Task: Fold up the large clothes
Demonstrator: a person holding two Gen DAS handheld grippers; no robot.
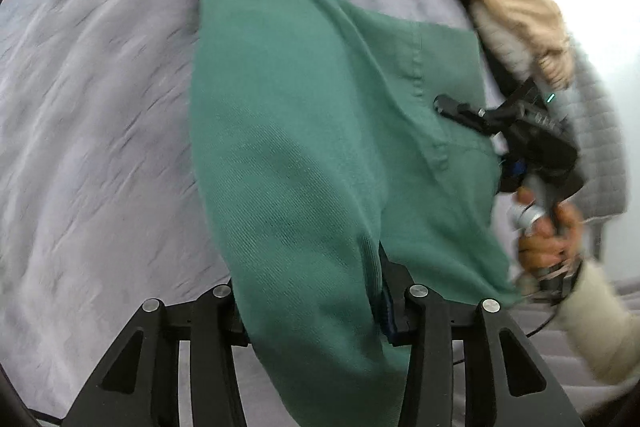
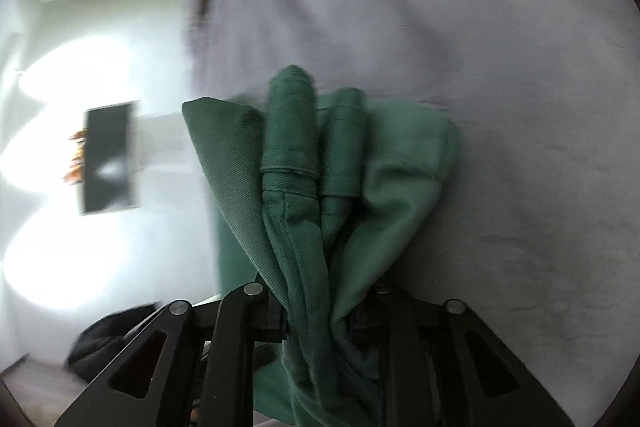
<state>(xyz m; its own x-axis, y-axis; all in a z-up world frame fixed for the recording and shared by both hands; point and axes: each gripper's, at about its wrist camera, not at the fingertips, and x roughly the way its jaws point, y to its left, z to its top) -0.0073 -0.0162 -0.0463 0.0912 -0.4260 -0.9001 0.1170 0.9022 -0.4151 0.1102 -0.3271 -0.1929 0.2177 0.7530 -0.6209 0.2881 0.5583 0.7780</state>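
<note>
Above the grey bed sheet [image 1: 100,87] hangs the green garment [image 1: 304,131], pinched by both claws: left claw [image 1: 320,307] clamped on one bunched edge, right claw [image 2: 320,311] clamped on gathered seams; best now to draw them apart, tension even, and lower it flat onto the sheet; no label or writing is readable.
</note>
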